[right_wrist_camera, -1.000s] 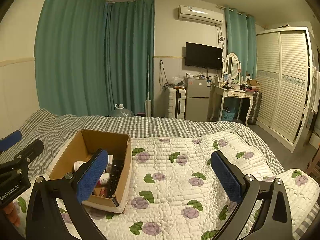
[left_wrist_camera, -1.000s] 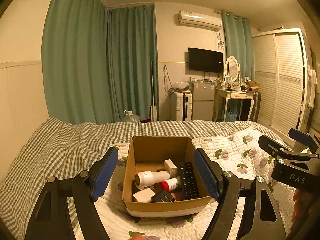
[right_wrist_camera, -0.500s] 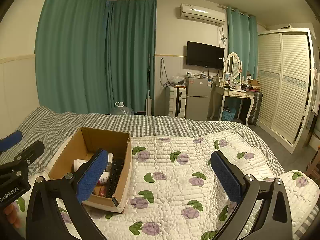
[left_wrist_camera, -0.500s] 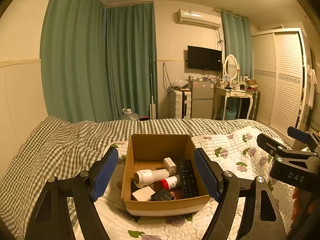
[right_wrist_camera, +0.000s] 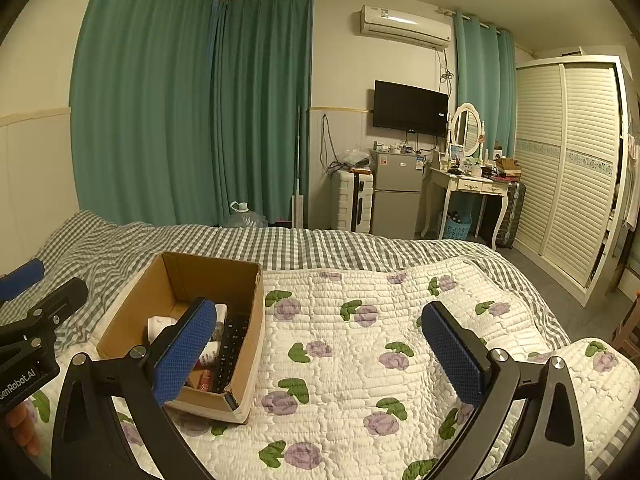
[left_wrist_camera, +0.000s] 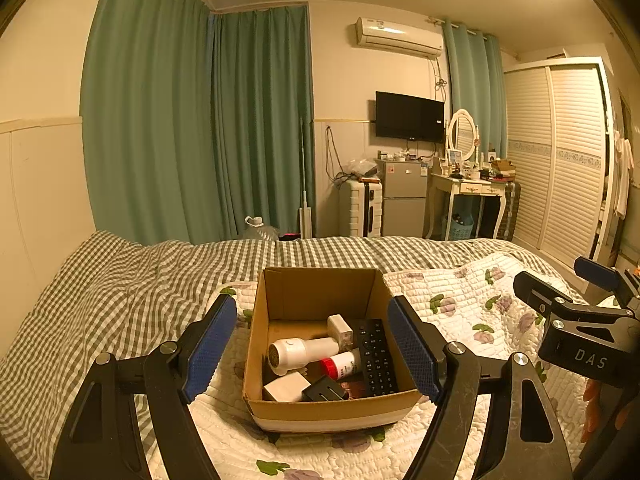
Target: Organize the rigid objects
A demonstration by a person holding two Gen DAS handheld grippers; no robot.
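Left gripper (left_wrist_camera: pixel 312 344): matte black linkage arms with triangular cutouts, silver pivot screws, flat fingers (left_wrist_camera: pixel 210 346) faced in blue textured pads. Right gripper (right_wrist_camera: pixel 320 354): same build, black arms, silver screws, blue mesh-textured pads. White "DAS" lettering on the right unit's black body, "GenRobot.AI" on the left's. Bare fingertips of right hand (left_wrist_camera: pixel 596 412) and left hand (right_wrist_camera: pixel 24 426) visible at frame edges.

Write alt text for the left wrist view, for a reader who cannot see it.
An open left gripper hovers before a cardboard box on a floral quilt, empty-jawed. The box holds a black remote, white cylindrical device, red-capped bottle and small boxes. The right gripper shows at the right edge.
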